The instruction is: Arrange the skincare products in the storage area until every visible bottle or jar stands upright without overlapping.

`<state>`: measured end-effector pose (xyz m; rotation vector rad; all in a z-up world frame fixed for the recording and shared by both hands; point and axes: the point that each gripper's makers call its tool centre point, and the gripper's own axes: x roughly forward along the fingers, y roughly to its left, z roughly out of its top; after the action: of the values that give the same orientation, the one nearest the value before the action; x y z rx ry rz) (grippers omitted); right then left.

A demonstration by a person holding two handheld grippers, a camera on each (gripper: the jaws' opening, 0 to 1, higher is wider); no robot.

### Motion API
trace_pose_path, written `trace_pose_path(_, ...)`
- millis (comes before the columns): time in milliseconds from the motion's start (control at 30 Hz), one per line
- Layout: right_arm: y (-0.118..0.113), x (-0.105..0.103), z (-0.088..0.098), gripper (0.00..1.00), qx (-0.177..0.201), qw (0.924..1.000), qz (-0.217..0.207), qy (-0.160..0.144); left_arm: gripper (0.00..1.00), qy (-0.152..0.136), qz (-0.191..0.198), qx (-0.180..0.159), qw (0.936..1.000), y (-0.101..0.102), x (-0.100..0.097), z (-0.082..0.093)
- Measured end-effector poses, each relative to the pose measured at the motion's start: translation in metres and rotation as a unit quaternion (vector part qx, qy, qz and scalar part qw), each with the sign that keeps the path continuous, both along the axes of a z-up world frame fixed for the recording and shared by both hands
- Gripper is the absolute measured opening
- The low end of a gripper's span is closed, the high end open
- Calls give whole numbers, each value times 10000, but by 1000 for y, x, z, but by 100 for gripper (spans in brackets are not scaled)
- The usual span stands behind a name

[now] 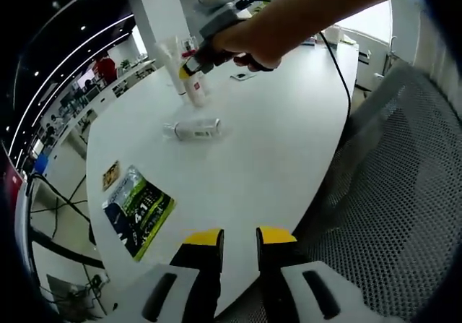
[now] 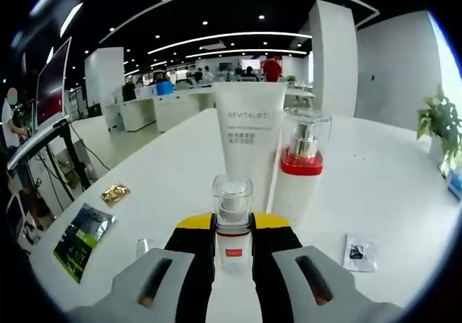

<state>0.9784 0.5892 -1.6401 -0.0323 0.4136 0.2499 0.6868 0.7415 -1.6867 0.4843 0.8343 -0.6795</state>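
Observation:
In the right gripper view, my right gripper is shut on a small bottle with a clear cap and a red band, held upright just above the white table. Right behind it stand a white tube and a white pump bottle with a red collar. In the left gripper view, a hand holds the right gripper at the standing products. A clear bottle lies on its side nearer me. My left gripper hangs open over the table's near edge, with nothing between its fingers.
A green and black packet and a small gold packet lie on the table's left side. A small white sachet lies right of the pump bottle. A mesh chair stands at the table's right edge. A cable trails from the right gripper.

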Motion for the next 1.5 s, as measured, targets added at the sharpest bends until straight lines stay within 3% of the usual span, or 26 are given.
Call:
trace_pose_path(300, -8, 5, 2, 16, 138, 9991, -395, -111, 19, 38, -8, 18, 10000, 0, -1, -2)
trace_pose_path(567, -4, 1, 1, 16, -203, 9993, -252, -169, 19, 74, -29, 47, 10000, 0, -2, -3)
trace_pose_path(933, -4, -6, 1, 17, -205, 9994, -207, -205, 19, 90, -44, 66, 9999, 0, -3, -4)
trace_pose_path(1000, -5, -7, -2, 17, -229, 9994, -214, -125, 19, 88, -48, 65, 9999, 0, -3, -4)
trace_pose_path(1067, -5, -11, -14, 18, -93, 9995, -240, 200, 19, 98, -48, 69, 9999, 0, -3, -4)
trace_pose_path(1200, -8, -13, -17, 18, 12, 9992, -313, 244, 19, 99, -32, 73, 9999, 1, -3, -4)
trace_pose_path(1367, -6, -14, -31, 30, 38, 9985, -196, 507, 19, 110, -39, 79, 9999, 1, -3, -4)
trace_pose_path(1500, -7, -11, -43, 29, -126, 9975, -15, 690, 19, 121, -45, 87, 9999, 1, -3, -5)
